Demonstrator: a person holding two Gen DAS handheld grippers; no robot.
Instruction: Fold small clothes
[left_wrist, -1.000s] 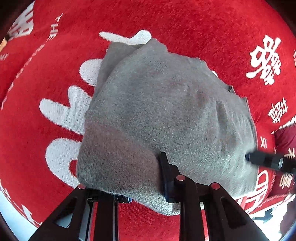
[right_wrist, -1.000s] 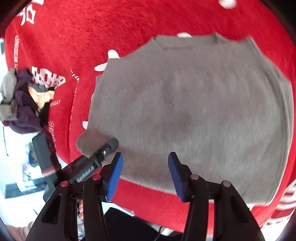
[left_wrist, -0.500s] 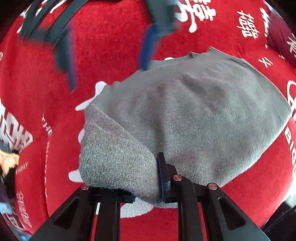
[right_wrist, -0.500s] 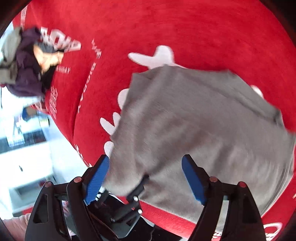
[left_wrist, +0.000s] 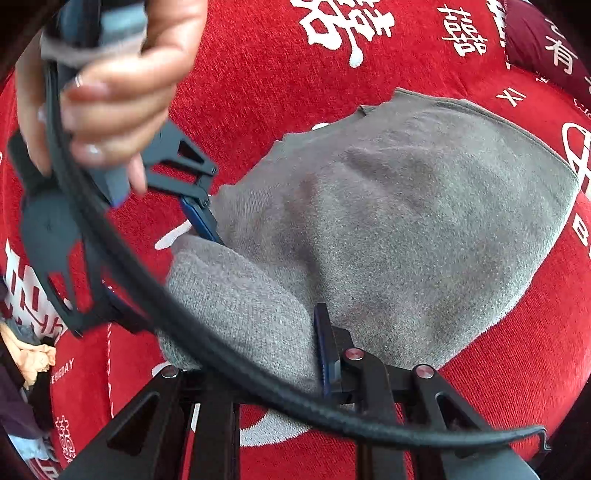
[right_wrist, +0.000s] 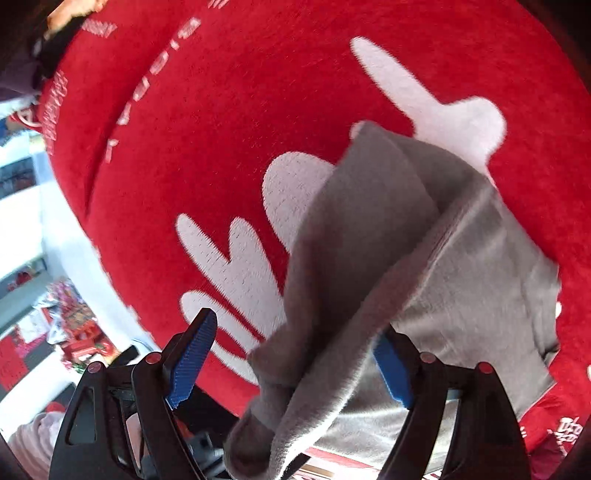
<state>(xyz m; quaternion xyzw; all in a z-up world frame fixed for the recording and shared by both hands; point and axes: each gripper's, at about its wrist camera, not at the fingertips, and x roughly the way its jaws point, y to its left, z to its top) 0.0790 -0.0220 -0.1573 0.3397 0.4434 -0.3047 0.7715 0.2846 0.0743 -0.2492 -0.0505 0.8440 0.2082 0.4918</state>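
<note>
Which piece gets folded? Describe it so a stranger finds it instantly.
Start from the red plush blanket with white characters that fills both views. Lying on it is the grey knitted garment, one folded edge pinched by the left gripper. It is the only grey, unpatterned thing on the red; the purple and tan clothes heap sits at the blanket's edge.

Grey garment (left_wrist: 388, 229): soft knit cloth, matt, fine fuzzy nap. Red cover (left_wrist: 258, 92): short-pile plush fabric — white woven markings. Gripper fingers (right_wrist: 480, 406): matt black plastic; pads (right_wrist: 192, 354) — ribbed blue rubber. Cable (left_wrist: 184, 314): black, ribbed sheath.
</note>
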